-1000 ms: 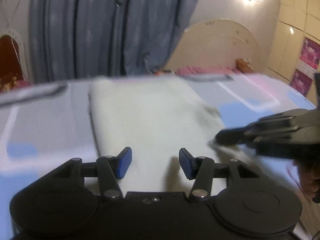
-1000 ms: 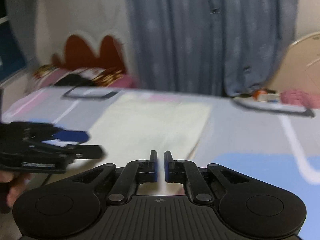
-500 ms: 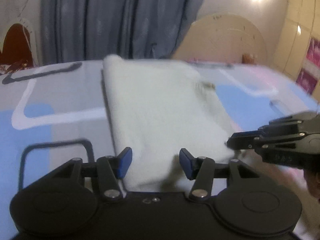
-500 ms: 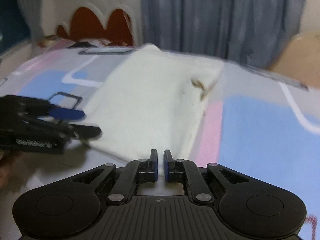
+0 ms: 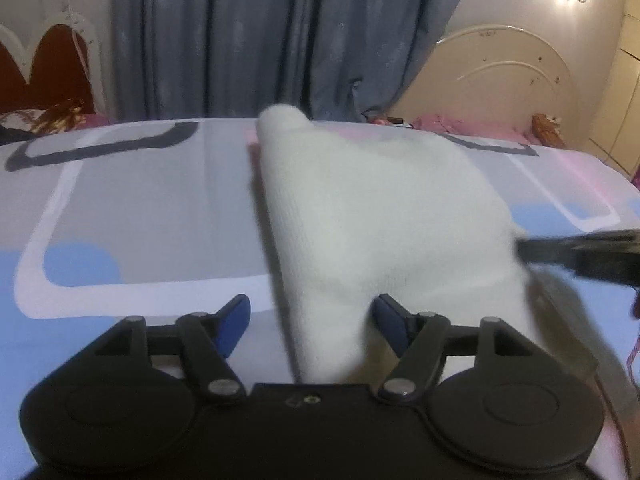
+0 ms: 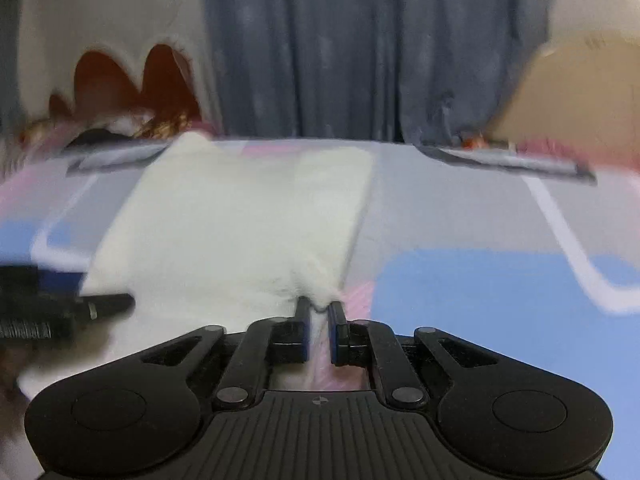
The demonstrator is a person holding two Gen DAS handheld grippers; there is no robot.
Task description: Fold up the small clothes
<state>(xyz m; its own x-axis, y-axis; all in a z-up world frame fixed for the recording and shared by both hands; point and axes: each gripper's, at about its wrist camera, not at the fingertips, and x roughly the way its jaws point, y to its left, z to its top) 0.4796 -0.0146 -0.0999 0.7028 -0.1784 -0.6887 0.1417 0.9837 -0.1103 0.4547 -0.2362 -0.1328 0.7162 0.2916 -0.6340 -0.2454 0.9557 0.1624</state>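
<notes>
only the right wrist view shows the right gripper pinching the near corner of the white cloth, which runs lengthwise away across the bedsheet between the spread fingers of the left gripper.

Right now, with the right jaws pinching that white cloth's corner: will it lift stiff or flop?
Likely floppy: the white cloth bunches into a small peak where the right gripper pinches it. It probably drapes and drags rather than lifting flat, since its far part lies slack on the bedsheet. Its fuzzy knit surface suggests decent grip, little slipping.
</notes>
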